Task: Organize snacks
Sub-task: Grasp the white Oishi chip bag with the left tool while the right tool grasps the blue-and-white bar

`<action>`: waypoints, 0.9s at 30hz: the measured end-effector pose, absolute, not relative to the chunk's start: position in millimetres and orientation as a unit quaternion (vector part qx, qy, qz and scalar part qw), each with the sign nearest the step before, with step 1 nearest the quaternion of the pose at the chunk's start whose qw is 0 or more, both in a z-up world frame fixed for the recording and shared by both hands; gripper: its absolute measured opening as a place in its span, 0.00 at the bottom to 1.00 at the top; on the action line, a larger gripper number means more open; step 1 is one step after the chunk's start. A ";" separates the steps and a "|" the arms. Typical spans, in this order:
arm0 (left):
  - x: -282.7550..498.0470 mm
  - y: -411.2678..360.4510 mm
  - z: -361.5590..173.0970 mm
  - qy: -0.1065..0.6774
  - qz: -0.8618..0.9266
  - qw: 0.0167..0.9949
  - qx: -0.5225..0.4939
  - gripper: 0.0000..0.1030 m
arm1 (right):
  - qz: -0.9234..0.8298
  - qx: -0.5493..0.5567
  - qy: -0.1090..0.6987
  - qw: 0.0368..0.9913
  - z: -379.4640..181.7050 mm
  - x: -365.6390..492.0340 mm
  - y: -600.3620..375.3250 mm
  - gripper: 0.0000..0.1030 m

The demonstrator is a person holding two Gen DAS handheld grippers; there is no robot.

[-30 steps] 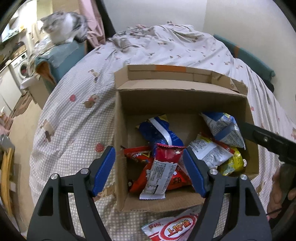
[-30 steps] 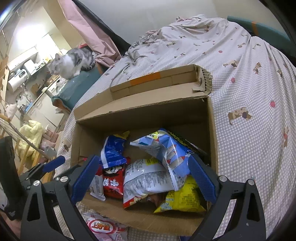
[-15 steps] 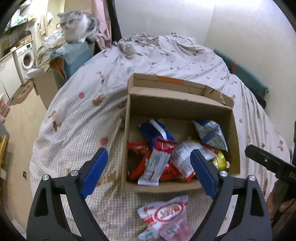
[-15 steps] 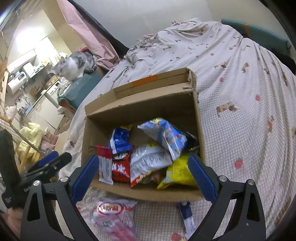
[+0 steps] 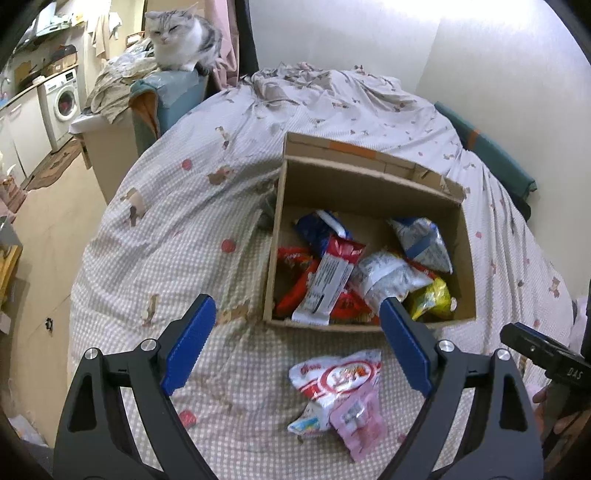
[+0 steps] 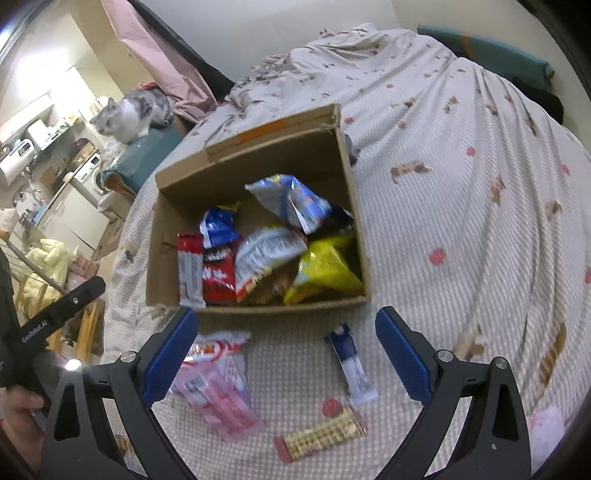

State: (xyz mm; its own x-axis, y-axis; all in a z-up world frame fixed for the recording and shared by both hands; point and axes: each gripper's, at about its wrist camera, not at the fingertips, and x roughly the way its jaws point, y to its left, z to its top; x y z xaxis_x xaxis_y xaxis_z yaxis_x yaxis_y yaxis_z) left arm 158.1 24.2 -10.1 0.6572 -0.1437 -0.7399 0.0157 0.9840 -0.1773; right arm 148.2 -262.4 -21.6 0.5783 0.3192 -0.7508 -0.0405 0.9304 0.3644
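An open cardboard box (image 5: 369,188) (image 6: 258,155) sits on the bed and holds several snack bags. On the bedspread in front of it lie a white-and-red bag (image 5: 338,378) (image 6: 212,347), a pink packet (image 5: 360,421) (image 6: 225,404), a blue-and-white bar (image 6: 352,365) and a yellow checked bar (image 6: 321,437). My left gripper (image 5: 295,339) is open and empty, held above the bed before the box. My right gripper (image 6: 286,349) is open and empty, above the loose snacks.
The bed's patterned cover (image 5: 166,236) falls away to the floor on the left. A cat (image 5: 181,35) (image 6: 129,114) sits on a covered stand beside the bed. A washing machine (image 5: 62,101) stands further left. A wall runs behind the bed.
Both grippers have pulled back and up from the box. The box now looks smaller, and the loose snacks on the bedspread in front of it have come into view.
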 end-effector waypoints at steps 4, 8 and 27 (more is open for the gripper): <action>148.6 21.3 -17.1 0.431 -0.040 0.899 -0.059 0.86 | 0.097 0.171 0.458 0.867 -28.4 138.6 -268.9 0.96; 138.3 16.6 -25.6 0.449 -0.038 0.892 -0.044 0.86 | 0.090 0.190 0.473 0.856 -38.6 129.0 -275.2 0.96; 141.3 25.1 -76.0 0.544 -0.016 0.836 -0.067 0.86 | 0.051 0.267 0.529 0.804 -79.4 122.3 -306.3 0.96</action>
